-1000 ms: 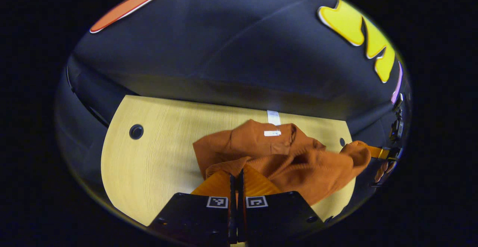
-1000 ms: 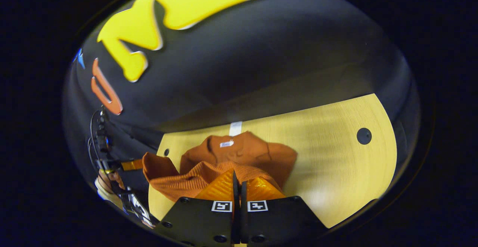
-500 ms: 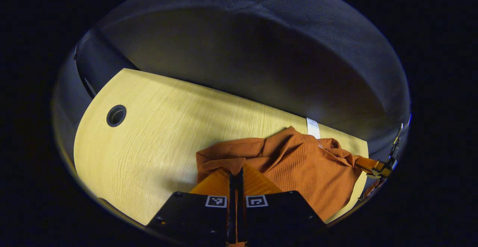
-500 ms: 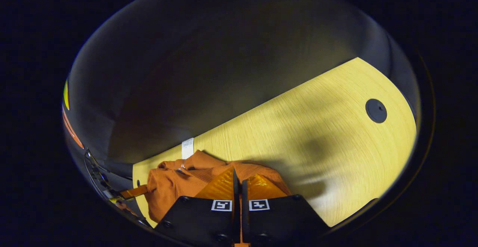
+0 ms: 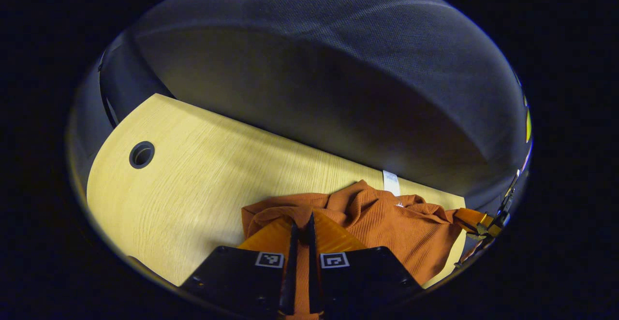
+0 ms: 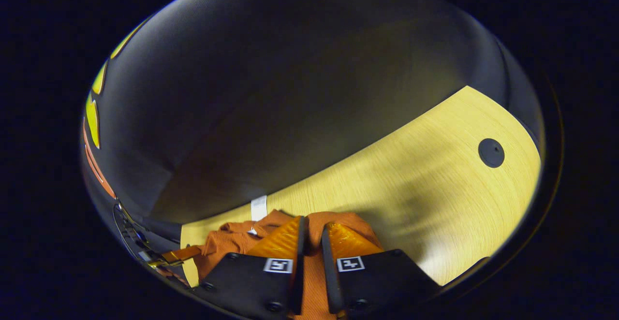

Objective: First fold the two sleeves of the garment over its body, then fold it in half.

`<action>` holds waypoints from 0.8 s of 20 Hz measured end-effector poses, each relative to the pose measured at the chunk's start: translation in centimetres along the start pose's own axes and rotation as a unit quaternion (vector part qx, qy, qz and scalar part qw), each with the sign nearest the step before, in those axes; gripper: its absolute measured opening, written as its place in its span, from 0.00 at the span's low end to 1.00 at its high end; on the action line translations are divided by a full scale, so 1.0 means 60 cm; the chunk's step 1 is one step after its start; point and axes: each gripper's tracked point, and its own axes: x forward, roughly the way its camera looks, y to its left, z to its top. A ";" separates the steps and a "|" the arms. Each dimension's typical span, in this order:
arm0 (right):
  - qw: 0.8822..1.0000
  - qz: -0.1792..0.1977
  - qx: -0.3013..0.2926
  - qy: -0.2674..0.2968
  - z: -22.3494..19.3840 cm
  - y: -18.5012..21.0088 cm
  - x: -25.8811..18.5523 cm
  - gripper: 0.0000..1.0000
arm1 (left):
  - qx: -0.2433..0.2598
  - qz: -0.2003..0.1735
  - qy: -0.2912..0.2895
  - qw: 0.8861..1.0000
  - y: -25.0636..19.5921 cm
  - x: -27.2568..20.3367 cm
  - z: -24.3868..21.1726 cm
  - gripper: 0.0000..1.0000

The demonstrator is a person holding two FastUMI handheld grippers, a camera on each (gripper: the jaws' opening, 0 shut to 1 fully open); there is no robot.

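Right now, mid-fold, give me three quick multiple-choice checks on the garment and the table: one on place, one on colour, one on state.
1. Where does the garment lie on the table?
A. By the back edge, near a white strip
B. Over the round hole
C. Hanging wholly off the front edge

2. What colour is the garment?
A. Blue
B. Rust orange
C. White

3. How does the garment lie?
A. Spread flat, sleeves out
B. Rolled into a tube
C. Bunched in folds, cloth running between each gripper's fingers

Answers:
1 A: in the left gripper view it sits beside the white strip at the table's back edge, well apart from the round hole.
2 B: the ribbed cloth is rust orange in both views.
3 C: it is heaped and creased, with cloth between the fingers of the left gripper and the right gripper.
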 end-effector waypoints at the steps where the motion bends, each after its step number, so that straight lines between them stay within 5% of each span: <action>1: 1.000 -0.001 0.003 -0.005 0.006 -0.004 -0.003 0.31 | -0.001 -0.006 -0.004 1.000 -0.006 0.009 0.006 0.17; 2: 1.000 -0.001 0.001 -0.008 0.006 -0.005 -0.004 0.44 | -0.002 -0.015 -0.007 1.000 -0.016 0.013 0.009 0.27; 3: 1.000 0.003 0.001 -0.013 0.012 -0.003 -0.007 0.44 | -0.001 -0.017 -0.010 1.000 -0.020 0.015 0.012 0.40; 6: 1.000 0.016 -0.001 -0.022 0.021 0.009 -0.006 0.81 | 0.006 -0.033 -0.008 0.999 -0.045 0.025 0.008 0.75; 8: 0.999 0.019 -0.008 -0.028 0.027 0.014 -0.009 0.82 | 0.016 -0.024 -0.015 0.999 -0.042 0.033 0.011 0.98; 10: 0.999 0.013 -0.018 -0.033 0.032 0.010 -0.018 0.98 | 0.019 -0.023 -0.022 0.999 -0.051 0.025 0.019 0.98; 16: 0.991 0.006 -0.115 -0.060 0.036 0.046 -0.110 0.96 | 0.043 0.036 -0.059 0.997 -0.037 -0.049 0.053 0.99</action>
